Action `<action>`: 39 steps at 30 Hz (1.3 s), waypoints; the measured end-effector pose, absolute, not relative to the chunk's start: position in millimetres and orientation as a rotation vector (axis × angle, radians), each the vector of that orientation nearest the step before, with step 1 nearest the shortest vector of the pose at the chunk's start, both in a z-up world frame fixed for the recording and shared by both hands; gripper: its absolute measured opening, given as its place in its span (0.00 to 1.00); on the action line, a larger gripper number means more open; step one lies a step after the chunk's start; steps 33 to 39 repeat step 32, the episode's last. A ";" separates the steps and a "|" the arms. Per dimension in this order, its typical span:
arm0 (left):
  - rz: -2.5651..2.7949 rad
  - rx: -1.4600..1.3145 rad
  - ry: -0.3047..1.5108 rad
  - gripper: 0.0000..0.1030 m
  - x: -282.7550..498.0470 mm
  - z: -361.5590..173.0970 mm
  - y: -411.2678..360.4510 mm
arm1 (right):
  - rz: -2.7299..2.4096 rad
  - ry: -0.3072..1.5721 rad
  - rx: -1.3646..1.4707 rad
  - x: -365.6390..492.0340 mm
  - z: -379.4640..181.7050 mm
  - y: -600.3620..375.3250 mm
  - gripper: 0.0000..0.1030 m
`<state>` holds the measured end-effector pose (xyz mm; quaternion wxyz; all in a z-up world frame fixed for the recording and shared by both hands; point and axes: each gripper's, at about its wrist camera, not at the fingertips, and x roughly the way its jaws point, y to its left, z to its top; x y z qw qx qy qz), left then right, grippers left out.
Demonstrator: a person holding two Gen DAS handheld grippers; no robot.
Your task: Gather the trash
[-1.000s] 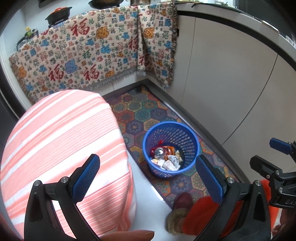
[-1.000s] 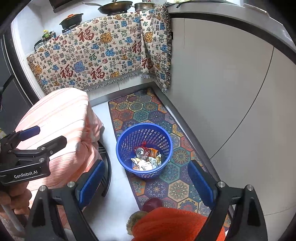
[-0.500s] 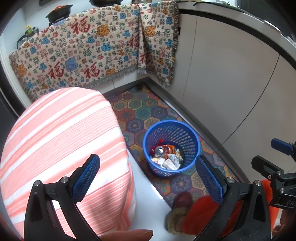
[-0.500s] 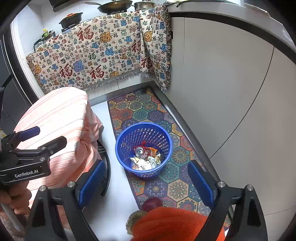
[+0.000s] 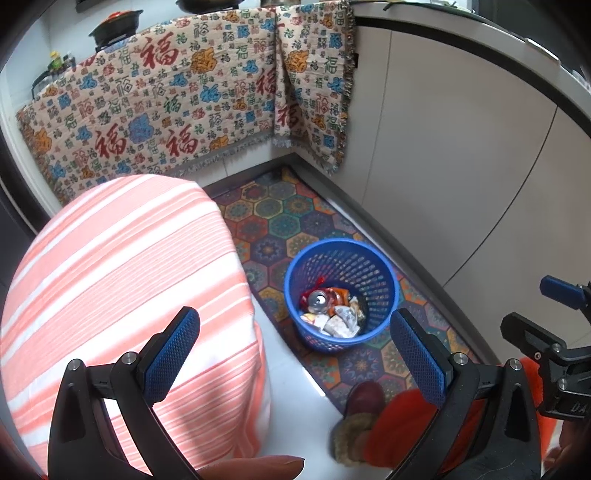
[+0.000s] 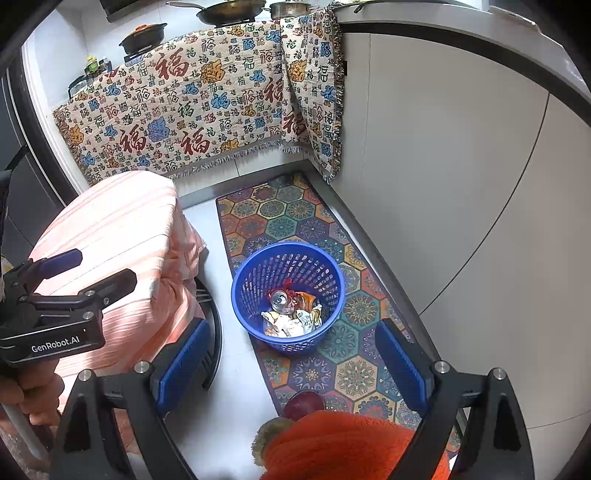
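Blue plastic basket (image 5: 341, 295) stood on the patterned floor mat (image 5: 280, 218), right of the striped-cloth-covered table (image 5: 118, 280) and near the grey cabinet fronts (image 5: 443, 166). Basket sat upright, mesh wall, open top. Inside it: a silver drink can (image 5: 318, 300) lying with its top facing up, red wrapper (image 5: 308, 291) at its far-left side, orange packet (image 5: 338, 294) right of the can, crumpled white paper trash (image 5: 338, 325) piled on the near side. Same contents seen in the right wrist view, basket (image 6: 288, 295) with can (image 6: 279, 298) above the white scraps (image 6: 291, 325).

Left gripper (image 5: 295, 354) had jaws spread wide, nothing between the blue pads (image 5: 173, 350), hovering over table edge and floor. Right gripper (image 6: 291, 373) also wide apart, empty, basket framed between its pads (image 6: 399, 365) further off. Person's orange sleeve (image 6: 343, 443) and dark red slipper (image 6: 304, 404) showed at the near edge. Far counter was draped with a printed cloth (image 5: 177, 107); black pot (image 5: 114, 27) on top.
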<state>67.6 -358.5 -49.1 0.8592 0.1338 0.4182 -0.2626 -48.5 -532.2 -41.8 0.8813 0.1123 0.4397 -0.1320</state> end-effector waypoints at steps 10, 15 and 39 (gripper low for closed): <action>-0.553 0.282 0.879 0.99 66.0 -49.4 -361.6 | -0.279 0.916 0.236 -48.6 -40.5 -530.2 0.90; -0.554 0.282 0.880 0.99 66.0 -49.4 -361.9 | -0.277 0.917 0.236 -48.9 -40.5 -531.1 0.90; -0.578 0.289 0.859 0.99 59.7 -49.3 -365.7 | -0.290 0.919 0.250 -52.2 -42.7 -531.3 0.90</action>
